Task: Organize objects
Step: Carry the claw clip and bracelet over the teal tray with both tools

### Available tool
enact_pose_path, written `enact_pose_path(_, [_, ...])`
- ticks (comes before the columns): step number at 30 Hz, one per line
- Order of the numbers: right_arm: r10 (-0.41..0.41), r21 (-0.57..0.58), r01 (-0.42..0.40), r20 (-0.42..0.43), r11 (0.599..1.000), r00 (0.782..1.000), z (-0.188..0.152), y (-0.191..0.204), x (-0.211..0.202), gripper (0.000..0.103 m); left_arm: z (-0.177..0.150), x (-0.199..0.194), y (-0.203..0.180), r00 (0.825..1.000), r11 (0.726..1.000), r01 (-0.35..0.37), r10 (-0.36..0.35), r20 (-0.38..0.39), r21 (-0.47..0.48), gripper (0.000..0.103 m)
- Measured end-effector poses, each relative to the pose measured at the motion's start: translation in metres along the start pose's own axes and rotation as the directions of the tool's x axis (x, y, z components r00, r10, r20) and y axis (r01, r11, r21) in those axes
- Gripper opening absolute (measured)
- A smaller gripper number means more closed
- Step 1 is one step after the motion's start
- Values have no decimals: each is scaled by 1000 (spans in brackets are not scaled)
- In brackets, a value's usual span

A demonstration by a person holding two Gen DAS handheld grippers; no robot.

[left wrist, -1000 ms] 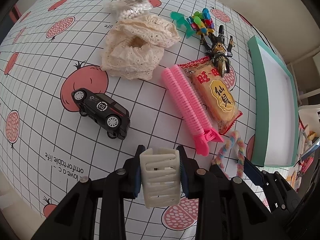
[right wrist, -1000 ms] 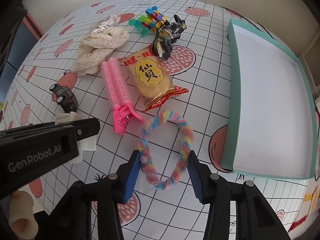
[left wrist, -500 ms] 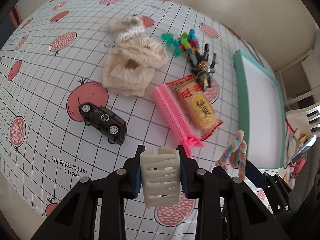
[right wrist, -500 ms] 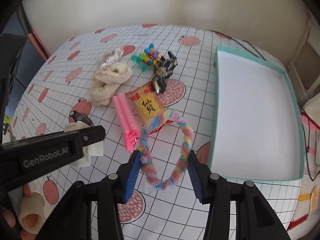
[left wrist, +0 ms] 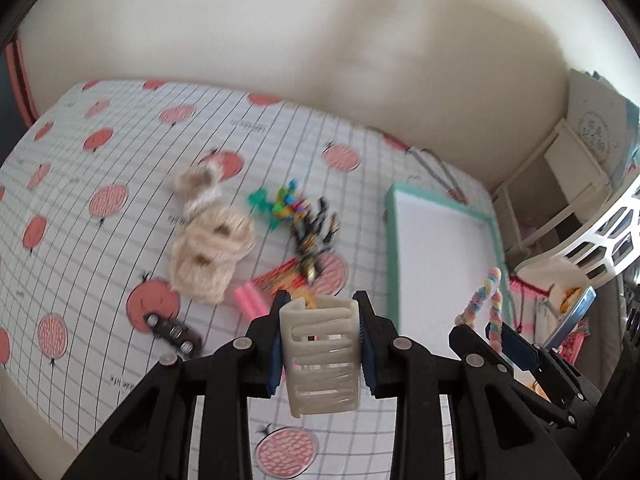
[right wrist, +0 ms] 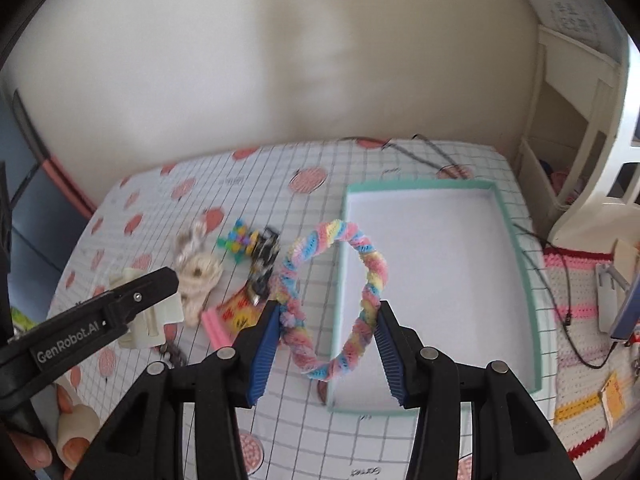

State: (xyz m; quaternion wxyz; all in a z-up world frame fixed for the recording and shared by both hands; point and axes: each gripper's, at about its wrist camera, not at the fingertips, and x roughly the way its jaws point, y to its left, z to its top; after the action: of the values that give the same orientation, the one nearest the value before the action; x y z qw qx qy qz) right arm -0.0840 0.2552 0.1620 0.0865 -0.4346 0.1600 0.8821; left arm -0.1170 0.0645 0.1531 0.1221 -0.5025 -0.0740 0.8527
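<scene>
My left gripper (left wrist: 320, 344) is shut on a cream plastic hair claw (left wrist: 322, 354), held well above the table. My right gripper (right wrist: 326, 350) is shut on a pastel twisted fuzzy ring (right wrist: 340, 292), also lifted; that ring (left wrist: 482, 306) shows at the right of the left wrist view. A white tray with a teal rim (right wrist: 516, 248) lies on the table behind the ring. The left gripper with the claw (right wrist: 150, 312) appears at the left of the right wrist view, with a person's fingers (right wrist: 68, 436) below it.
On the fruit-print tablecloth (left wrist: 100, 216) lie cream lace scrunchies (left wrist: 208, 252), a black toy car (left wrist: 174, 334), a pink hair roller (left wrist: 250, 300), a snack packet (right wrist: 240, 308), a dark figurine (left wrist: 314, 240) and coloured clips (left wrist: 286, 206). White shelving (right wrist: 576, 152) stands at the right.
Both grippers have risen with their loads, and the views have tilted up toward the wall. The table objects now look smaller and farther away. Neither grip has altered.
</scene>
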Motion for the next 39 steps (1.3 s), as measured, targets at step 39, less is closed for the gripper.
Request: enact_pose_path(39, [-75,162,94,-121,982,990,56,-148,157,50,53,202,-140,989,982,110,-93,-114,155,33])
